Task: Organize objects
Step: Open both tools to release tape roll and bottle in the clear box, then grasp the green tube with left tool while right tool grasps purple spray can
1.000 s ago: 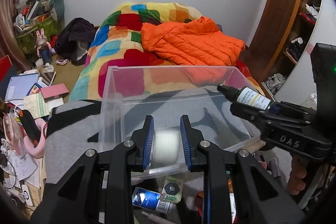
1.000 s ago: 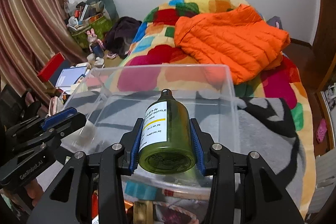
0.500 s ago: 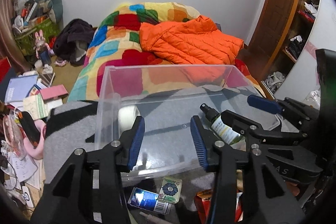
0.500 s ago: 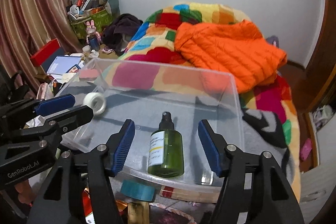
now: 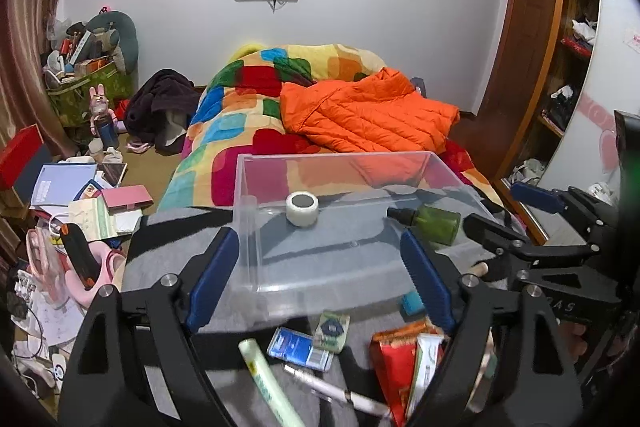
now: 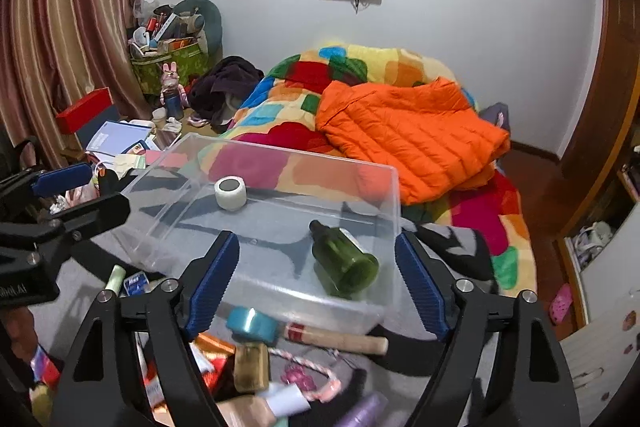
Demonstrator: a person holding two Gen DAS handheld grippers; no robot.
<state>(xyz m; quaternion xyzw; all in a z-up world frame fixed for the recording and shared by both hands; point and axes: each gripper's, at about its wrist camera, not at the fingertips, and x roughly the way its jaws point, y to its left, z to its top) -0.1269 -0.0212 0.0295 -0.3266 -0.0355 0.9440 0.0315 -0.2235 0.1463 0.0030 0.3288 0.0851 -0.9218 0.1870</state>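
I have both grippers spread wide and empty: the left gripper (image 5: 320,279) and right gripper (image 6: 318,281) hover at the near edge of the clear plastic bin (image 6: 394,195). Inside it, the white tape roll (image 6: 231,193) stands on end and the green spray bottle (image 6: 344,259) lies on its side, well apart. Unsorted clutter litters the grey blanket (image 5: 168,247) below; a bed with an orange jacket (image 6: 404,131) lies beyond.
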